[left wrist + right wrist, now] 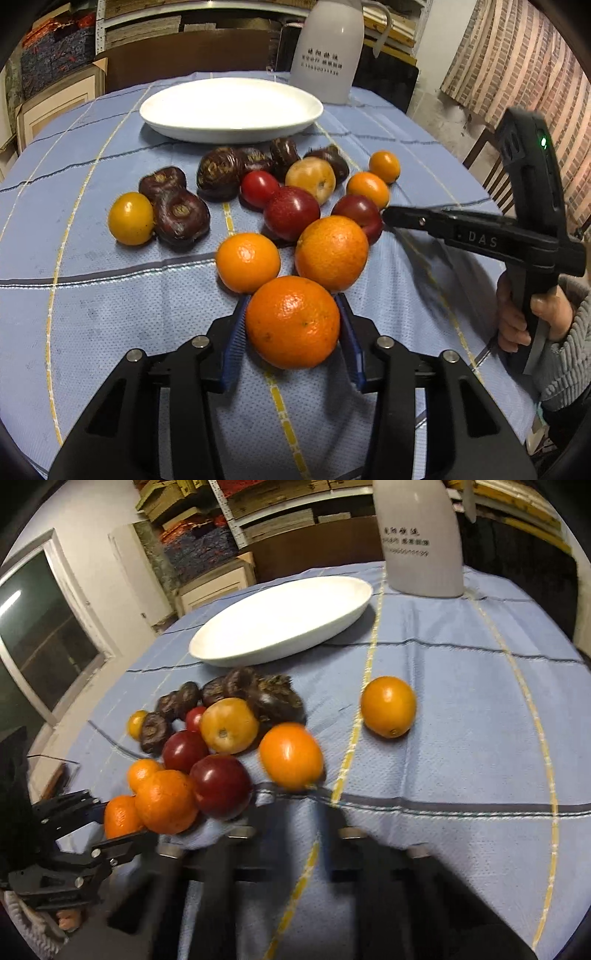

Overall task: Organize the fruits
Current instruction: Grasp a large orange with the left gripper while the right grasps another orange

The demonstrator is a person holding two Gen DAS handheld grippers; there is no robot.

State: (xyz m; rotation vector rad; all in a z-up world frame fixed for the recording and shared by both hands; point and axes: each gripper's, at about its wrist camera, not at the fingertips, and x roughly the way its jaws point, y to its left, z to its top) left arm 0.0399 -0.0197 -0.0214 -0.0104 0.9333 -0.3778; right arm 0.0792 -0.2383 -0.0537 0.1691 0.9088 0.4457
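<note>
My left gripper (291,325) is shut on a large orange (291,321), its blue pads (236,332) pressing both sides of the fruit low on the blue checked cloth. Two more oranges (330,253) lie just beyond it. Behind them sit red plums (291,212), dark water chestnuts (218,171), a red tomato (258,186) and small yellow-orange fruits (369,188). My right gripper (388,216) comes in from the right, jaws together on nothing, its tip beside a plum (360,216). In the blurred right wrist view its tip (295,797) lies under an orange kumquat (291,755).
A white oval plate (231,110) stands behind the fruit, with a white jug (325,51) further back. One kumquat (388,706) lies alone to the right. A hand (524,317) grips the right tool's handle. A wooden chair (487,170) stands past the table's right edge.
</note>
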